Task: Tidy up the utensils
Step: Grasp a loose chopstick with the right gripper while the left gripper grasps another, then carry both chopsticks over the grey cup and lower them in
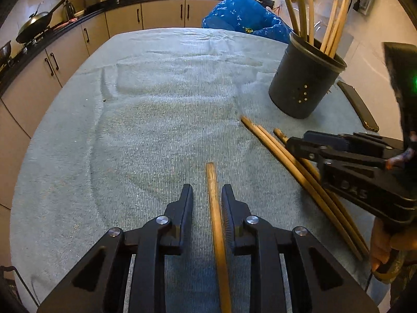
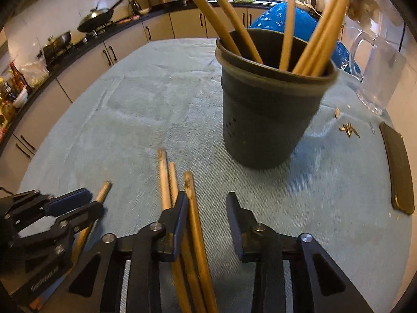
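Utensils left to sort: four wooden sticks lie loose on the towel-covered table (image 1: pixel 156 104), none of them lifted yet.
Left gripper (image 1: pixel 207 190): fingers apart, straddling a single stick (image 1: pixel 214 203) that lies lengthwise between them, close against the right-hand finger; I cannot tell whether it touches.
Right gripper (image 2: pixel 207 198): fingers apart, low over a bundle of three sticks (image 2: pixel 166 182); one stick runs just inside its left finger and the other two lie under or outside that finger.
Holder (image 2: pixel 265 120): a dark cup standing upright further back on the towel, already carrying several sticks and long handles.
Beyond the holder: a blue bag (image 1: pixel 245 18), a glass jug (image 2: pixel 375 73) and a flat dark case (image 2: pixel 398 167) at the right edge.
Progress: judged over halfway; the four loose sticks remain to go in.
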Available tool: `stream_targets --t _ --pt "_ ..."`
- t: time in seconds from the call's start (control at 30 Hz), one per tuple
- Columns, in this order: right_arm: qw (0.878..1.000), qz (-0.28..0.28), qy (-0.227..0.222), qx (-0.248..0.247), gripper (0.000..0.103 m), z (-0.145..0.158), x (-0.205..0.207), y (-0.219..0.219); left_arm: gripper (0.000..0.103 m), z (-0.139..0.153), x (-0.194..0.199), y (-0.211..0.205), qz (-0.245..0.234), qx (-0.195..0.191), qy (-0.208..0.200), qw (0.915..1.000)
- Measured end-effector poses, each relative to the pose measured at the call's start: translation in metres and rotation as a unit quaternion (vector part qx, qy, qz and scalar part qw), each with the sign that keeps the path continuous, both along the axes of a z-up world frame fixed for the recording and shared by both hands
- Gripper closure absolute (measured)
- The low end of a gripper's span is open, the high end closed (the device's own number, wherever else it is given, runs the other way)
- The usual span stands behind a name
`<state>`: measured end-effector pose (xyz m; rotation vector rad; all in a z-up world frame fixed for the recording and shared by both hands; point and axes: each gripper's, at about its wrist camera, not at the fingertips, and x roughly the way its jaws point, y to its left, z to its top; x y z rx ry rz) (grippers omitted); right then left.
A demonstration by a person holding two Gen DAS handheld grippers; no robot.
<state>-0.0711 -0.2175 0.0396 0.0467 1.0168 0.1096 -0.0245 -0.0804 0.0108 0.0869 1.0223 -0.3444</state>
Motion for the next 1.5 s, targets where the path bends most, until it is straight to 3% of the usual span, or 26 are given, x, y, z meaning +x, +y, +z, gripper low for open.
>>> stream_targets --t 0.13,0.2,0.23,0.33,0.6,0.83,0.93,1.0,1.13,1.33,1.5 --pt "0.999 0.004 -0.005 -0.035 0.078 0.0 0.005 0.01 0.081 0.0 0.004 -0.003 -0.002 0.003 -0.001 1.0" --pt "0.999 -0.006 -0.003 -0.036 0.092 0.0 0.005 0.009 0.081 0.001 0.008 -0.005 -0.003 0.008 0.002 1.0" --pt "0.999 -0.014 0.001 -0.032 0.095 0.0 0.005 0.005 0.081 0.001 0.01 -0.007 -0.004 0.01 0.003 0.9999" --pt "0.999 -0.042 0.006 -0.022 0.095 0.001 -0.004 -0.012 0.096 0.001 0.012 -0.008 -0.001 0.012 0.002 0.9999" --pt "0.996 -0.084 0.021 0.012 0.095 0.001 -0.074 -0.08 0.096 0.0 -0.004 -0.001 -0.017 -0.012 0.015 0.9997" --pt "0.993 -0.104 0.04 0.037 0.095 0.001 -0.117 -0.122 0.095 0.0 -0.008 -0.001 -0.037 -0.007 0.041 0.9985" --pt "0.993 -0.103 0.049 0.03 0.094 0.001 -0.115 -0.121 0.094 0.0 -0.004 0.002 -0.037 -0.016 0.064 0.9971" --pt "0.994 -0.097 0.057 0.016 0.088 0.002 -0.109 -0.116 0.094 0.001 0.0 0.005 -0.041 -0.021 0.082 0.9956" --pt "0.994 -0.079 0.075 -0.017 0.085 0.002 -0.096 -0.105 0.094 0.002 0.006 0.001 -0.057 -0.008 0.099 0.9934" --pt "0.991 -0.06 0.11 -0.039 0.085 0.002 -0.072 -0.093 0.094 0.003 0.015 -0.014 -0.084 0.034 0.088 0.992" --pt "0.99 -0.055 0.125 -0.037 0.085 0.002 -0.056 -0.089 0.089 0.001 0.017 -0.017 -0.093 0.032 0.073 0.9925"
